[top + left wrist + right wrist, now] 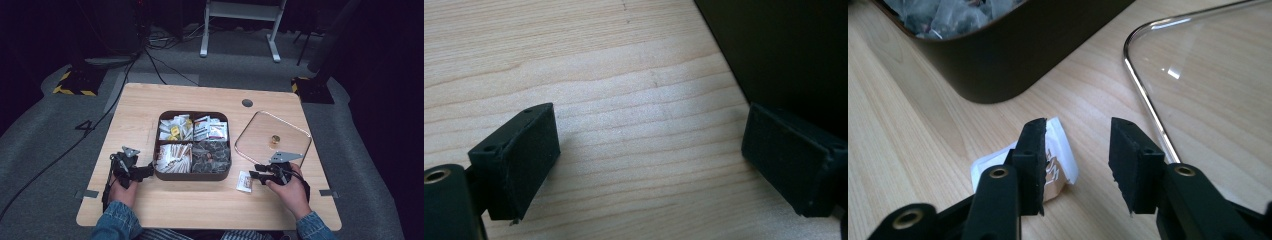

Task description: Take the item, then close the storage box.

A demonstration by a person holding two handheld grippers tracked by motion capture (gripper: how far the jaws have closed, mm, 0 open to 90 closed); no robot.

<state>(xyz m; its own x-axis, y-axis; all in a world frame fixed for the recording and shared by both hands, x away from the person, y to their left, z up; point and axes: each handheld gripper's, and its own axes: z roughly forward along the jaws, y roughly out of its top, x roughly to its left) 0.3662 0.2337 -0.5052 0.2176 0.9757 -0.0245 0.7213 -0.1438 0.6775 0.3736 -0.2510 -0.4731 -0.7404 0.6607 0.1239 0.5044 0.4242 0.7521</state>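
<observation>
A dark brown box (pixel 192 176) with four compartments of packets and sachets sits mid-table. A small white packet (pixel 244 182) lies flat on the wood just right of it. My right gripper (pixel 256 171) rests by that packet. In the right gripper view the gripper (pixel 1075 150) is open, with nothing between its fingers; the packet (pixel 1060 152) lies on the table behind the left jaw. My left gripper (pixel 147 171) sits at the box's left side. It stands wide open (pixel 651 155) over bare wood, with the box wall (pixel 789 50) close by its right jaw.
A clear glass lid (pixel 260 145) with a metal rim and a gold knob (pixel 275 138) lies flat right of the box, close behind my right gripper. A round cable hole (pixel 247 103) marks the far table edge. Cables and a white stand (pixel 240 30) are on the floor beyond.
</observation>
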